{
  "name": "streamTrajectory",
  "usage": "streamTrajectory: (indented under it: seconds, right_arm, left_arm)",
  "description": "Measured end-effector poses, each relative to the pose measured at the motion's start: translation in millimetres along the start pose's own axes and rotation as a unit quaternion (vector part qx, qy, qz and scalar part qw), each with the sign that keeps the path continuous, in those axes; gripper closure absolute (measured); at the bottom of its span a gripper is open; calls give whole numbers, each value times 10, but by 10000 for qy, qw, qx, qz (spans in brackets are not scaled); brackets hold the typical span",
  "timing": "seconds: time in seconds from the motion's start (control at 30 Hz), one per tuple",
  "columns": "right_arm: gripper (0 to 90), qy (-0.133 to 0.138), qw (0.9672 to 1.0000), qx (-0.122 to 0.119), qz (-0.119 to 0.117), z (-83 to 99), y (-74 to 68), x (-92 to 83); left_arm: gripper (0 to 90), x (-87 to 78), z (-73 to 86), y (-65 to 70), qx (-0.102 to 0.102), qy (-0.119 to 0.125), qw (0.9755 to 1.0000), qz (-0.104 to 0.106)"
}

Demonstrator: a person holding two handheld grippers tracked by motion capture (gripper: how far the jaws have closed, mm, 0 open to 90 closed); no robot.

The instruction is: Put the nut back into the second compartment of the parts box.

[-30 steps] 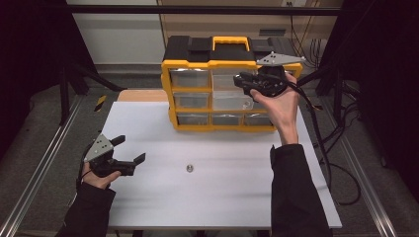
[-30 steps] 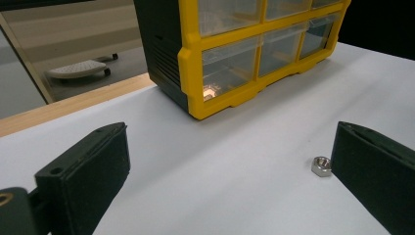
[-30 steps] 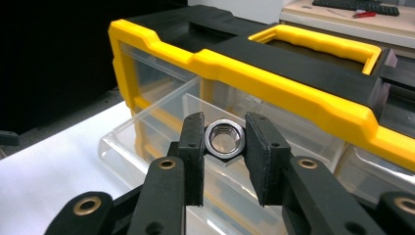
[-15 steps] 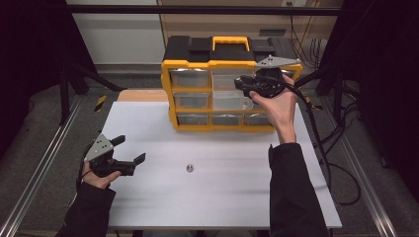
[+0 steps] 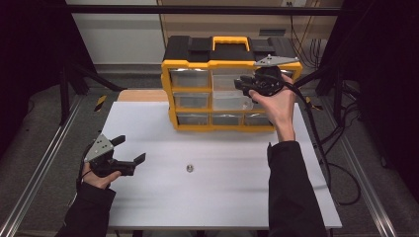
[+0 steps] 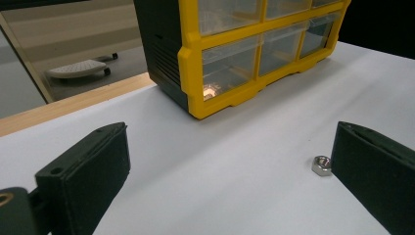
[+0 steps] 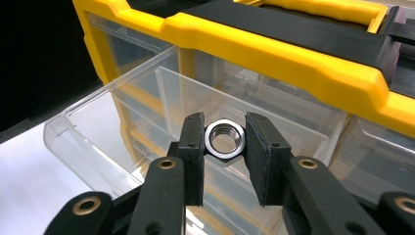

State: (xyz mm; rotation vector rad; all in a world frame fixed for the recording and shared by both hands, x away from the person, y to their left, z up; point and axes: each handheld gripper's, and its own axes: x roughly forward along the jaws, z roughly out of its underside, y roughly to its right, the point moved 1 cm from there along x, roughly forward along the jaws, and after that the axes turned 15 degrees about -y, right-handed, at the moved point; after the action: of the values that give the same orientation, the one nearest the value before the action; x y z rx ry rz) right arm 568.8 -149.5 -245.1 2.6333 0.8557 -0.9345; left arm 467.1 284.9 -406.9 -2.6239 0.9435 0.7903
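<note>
Down at the near left of the white table (image 5: 148, 123), the left gripper (image 5: 129, 149) rests low in the person's hand, its two black jaws spread wide with nothing between them. In the left gripper view those jaws frame bare tabletop, and a small steel nut (image 6: 321, 165) lies loose on the surface just beside the right-hand jaw, not touching it as far as I can tell. From above that same loose nut (image 5: 188, 168) sits near the middle of the table, well apart from both hands.

Further back stands the yellow and black drawer cabinet (image 5: 197, 64), clear drawers across its front. Over at the right, the right gripper (image 5: 242, 84) is raised in front of the upper drawers. Its jaws are pinching a second steel nut (image 7: 224, 138), thread hole facing the camera, held just above an opened clear drawer (image 7: 98, 127) pulled out of the top row of the cabinet
</note>
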Motion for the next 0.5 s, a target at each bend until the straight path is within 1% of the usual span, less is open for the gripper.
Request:
streamTrajectory:
  seconds: [0.07,0.13,0.23,0.37,0.43,0.5]
  right_arm:
    - [663,22,10000,-35,7,0,3,2]
    - [653,51,10000,1,-10,2,-2,1]
    - [624,143,9999,-29,-58,4,11,-24]
    - [531,333,9994,-28,-76,7,9,-90]
    - [447,453,9989,-58,-75,11,11,-131]
    - [379,568,9983,-93,2,18,3,-171]
  left_arm:
    - [5,-1,0,0,3,0,10000,-1]
    - [5,-3,0,0,6,1,10000,-2]
    - [5,-4,0,-2,3,4,10000,-2]
    - [5,-1,1,-1,-2,-4,10000,-3]
    - [5,-3,-1,1,7,-4,10000,-4]
    - [5,-3,-2,2,11,-5,10000,-7]
